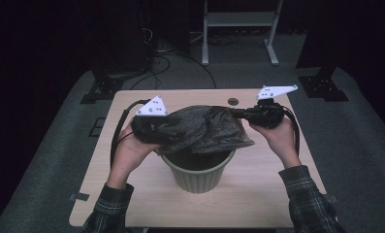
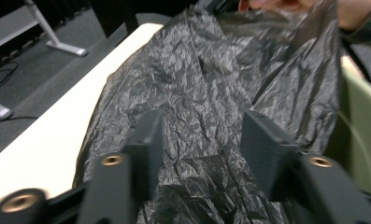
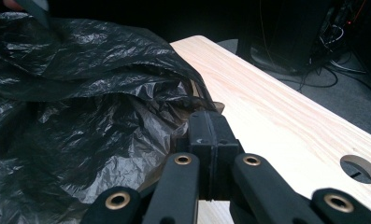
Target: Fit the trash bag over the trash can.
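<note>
The black bin liner (image 1: 200, 128), thin and slippery, is hanging over the green bin (image 1: 198, 171); the right gripper (image 3: 210, 135) is pinching its edge, the left gripper (image 2: 202, 140) seemingly half-open around loose film.

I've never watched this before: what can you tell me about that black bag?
The black bag is thin, crinkled, glossy plastic, stretched out just above the green bin on the table. The right hand-held gripper has its jaws shut on one edge. At the other end, film lies between the left hand-held gripper's parted jaws.
</note>
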